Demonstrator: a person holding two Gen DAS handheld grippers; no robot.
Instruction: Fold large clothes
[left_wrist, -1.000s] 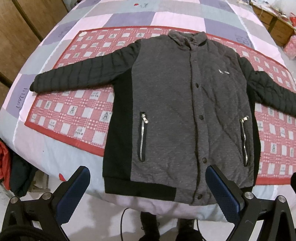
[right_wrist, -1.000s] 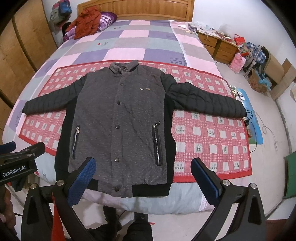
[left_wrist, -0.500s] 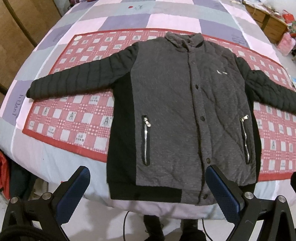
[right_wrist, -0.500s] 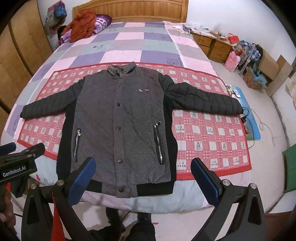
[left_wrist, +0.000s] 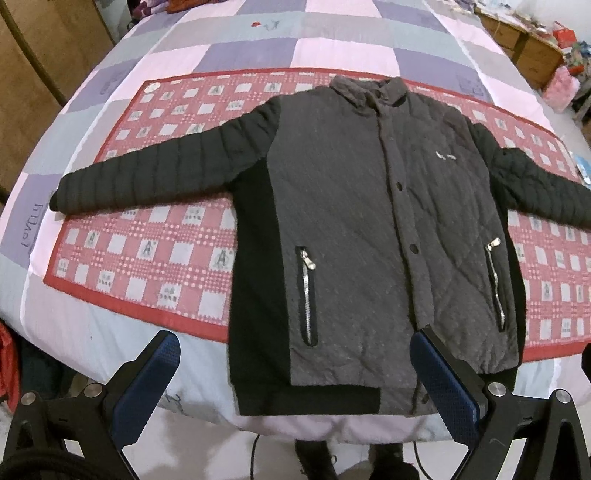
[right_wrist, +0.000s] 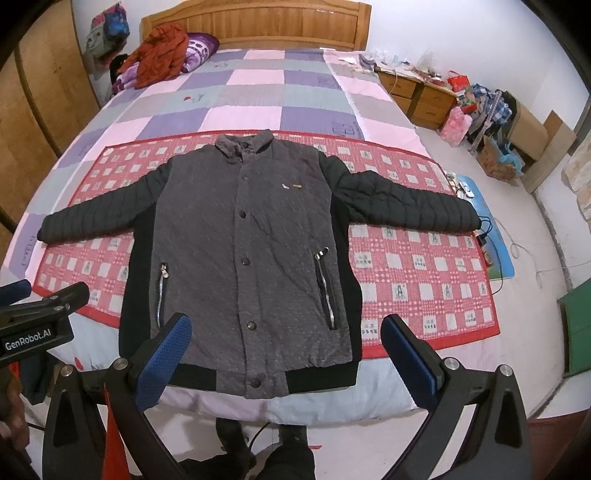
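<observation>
A grey quilted jacket (left_wrist: 369, 221) (right_wrist: 243, 236) with black sleeves and black side panels lies flat, front up and buttoned, on a red checked mat (left_wrist: 147, 236) (right_wrist: 417, 273) across the bed. Both sleeves are spread out sideways. Its hem hangs near the bed's front edge. My left gripper (left_wrist: 295, 373) hovers open above the hem, holding nothing. My right gripper (right_wrist: 288, 354) is also open and empty, just short of the hem. The left gripper's body (right_wrist: 37, 325) shows at the left edge of the right wrist view.
The bed has a pink, purple and grey patchwork cover (right_wrist: 258, 92). An orange garment and a purple pillow (right_wrist: 166, 55) lie by the wooden headboard. Wooden cabinets (right_wrist: 417, 92) and clutter stand to the right. A wooden wardrobe (left_wrist: 44, 55) stands on the left. Feet (right_wrist: 236, 443) show below.
Both grippers have drawn slightly back and tilted up, so the jacket sits lower in the views. The jacket itself has not moved, and both grippers stay open.
</observation>
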